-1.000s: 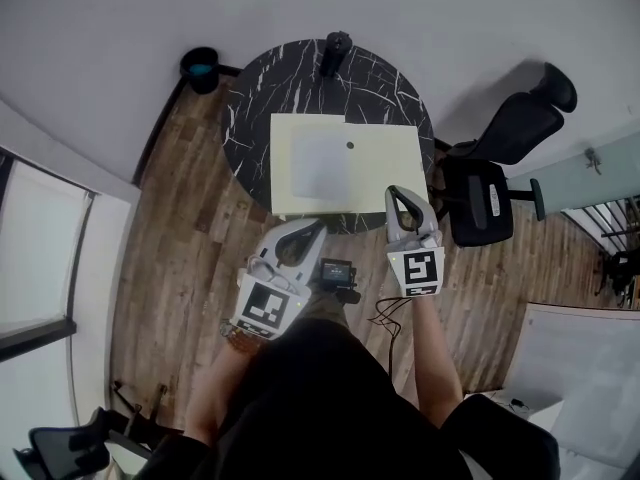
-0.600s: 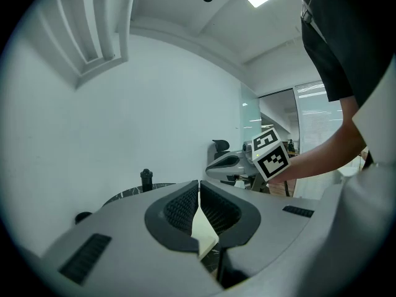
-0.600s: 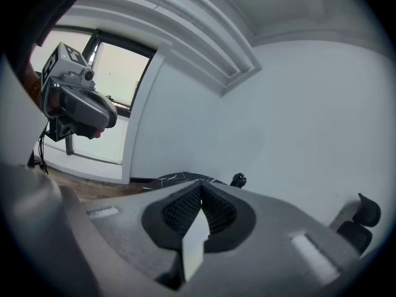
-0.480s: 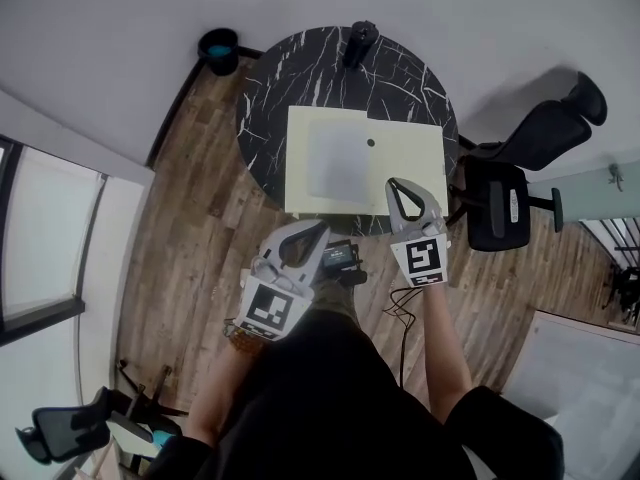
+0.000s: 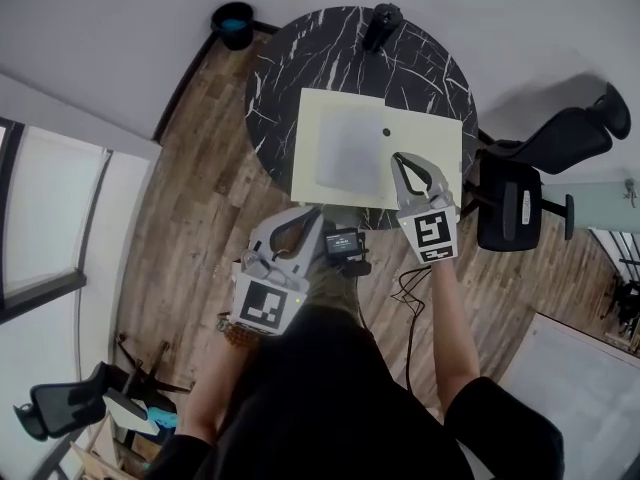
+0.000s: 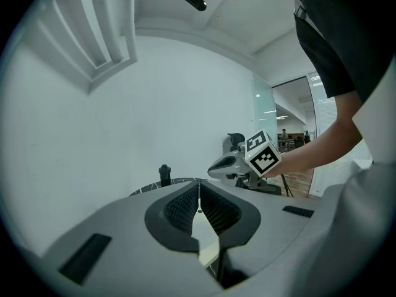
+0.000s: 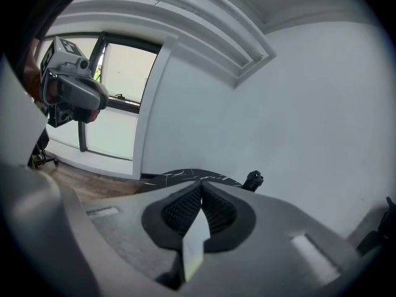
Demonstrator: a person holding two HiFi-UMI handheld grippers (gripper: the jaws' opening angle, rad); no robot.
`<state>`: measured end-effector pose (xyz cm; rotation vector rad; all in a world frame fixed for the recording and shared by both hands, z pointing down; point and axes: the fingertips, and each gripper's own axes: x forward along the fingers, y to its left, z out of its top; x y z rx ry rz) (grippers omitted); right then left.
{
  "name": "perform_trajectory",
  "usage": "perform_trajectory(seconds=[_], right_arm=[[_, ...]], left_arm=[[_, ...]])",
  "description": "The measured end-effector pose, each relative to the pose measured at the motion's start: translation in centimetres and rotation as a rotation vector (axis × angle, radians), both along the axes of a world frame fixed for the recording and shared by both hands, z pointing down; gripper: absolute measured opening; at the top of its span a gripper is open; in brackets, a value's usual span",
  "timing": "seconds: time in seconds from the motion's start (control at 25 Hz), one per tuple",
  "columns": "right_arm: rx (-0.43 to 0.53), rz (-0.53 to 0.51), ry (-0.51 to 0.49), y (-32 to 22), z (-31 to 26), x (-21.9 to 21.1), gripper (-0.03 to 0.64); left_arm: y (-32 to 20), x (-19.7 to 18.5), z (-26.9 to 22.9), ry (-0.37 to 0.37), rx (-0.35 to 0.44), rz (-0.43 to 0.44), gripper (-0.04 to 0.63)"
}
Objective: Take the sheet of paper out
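Observation:
A pale yellow folder (image 5: pixel 425 148) lies flat on the round black marble table (image 5: pixel 285 78). A greyish-white sheet of paper (image 5: pixel 350 148) covers the folder's left half, and a small dark dot (image 5: pixel 386 133) sits near the folder's middle. My right gripper (image 5: pixel 398 158) hovers over the folder's near right part, jaws closed with nothing between them. My left gripper (image 5: pixel 314 214) is at the table's near edge, just short of the folder, also shut and empty. In the left gripper view the right gripper (image 6: pixel 213 167) shows beyond my own closed jaws (image 6: pixel 198 182).
A black bottle-like object (image 5: pixel 383 23) stands at the table's far edge. A dark bin with a teal lining (image 5: pixel 233 20) sits on the wooden floor by the wall. A black office chair (image 5: pixel 520 203) stands right of the table. A window (image 7: pixel 117 113) is to the left.
The right gripper has reached a little farther over the folder. The left gripper stays by the table's near edge. The head view has shifted slightly.

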<state>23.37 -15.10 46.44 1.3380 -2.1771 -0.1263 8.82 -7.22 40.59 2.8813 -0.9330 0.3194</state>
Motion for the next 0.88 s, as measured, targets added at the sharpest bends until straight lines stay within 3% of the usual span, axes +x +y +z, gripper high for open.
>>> perform_trajectory(seconds=[0.52,0.68,0.88], right_arm=[[-0.075,-0.028,0.045,-1.7,4.2,1.5,0.000],[-0.151,-0.050,0.124,-1.4,7.8,2.9,0.000],[-0.233,-0.093,0.248,-1.1,12.3,4.3,0.000]], left_arm=[[-1.0,0.5,1.0,-0.005,0.008,-0.007,0.015],[-1.2,-0.3,1.3,-0.027,0.024,-0.011,0.015],[-1.8,-2.3,2.1,-0.044,-0.026,-0.072,0.015]])
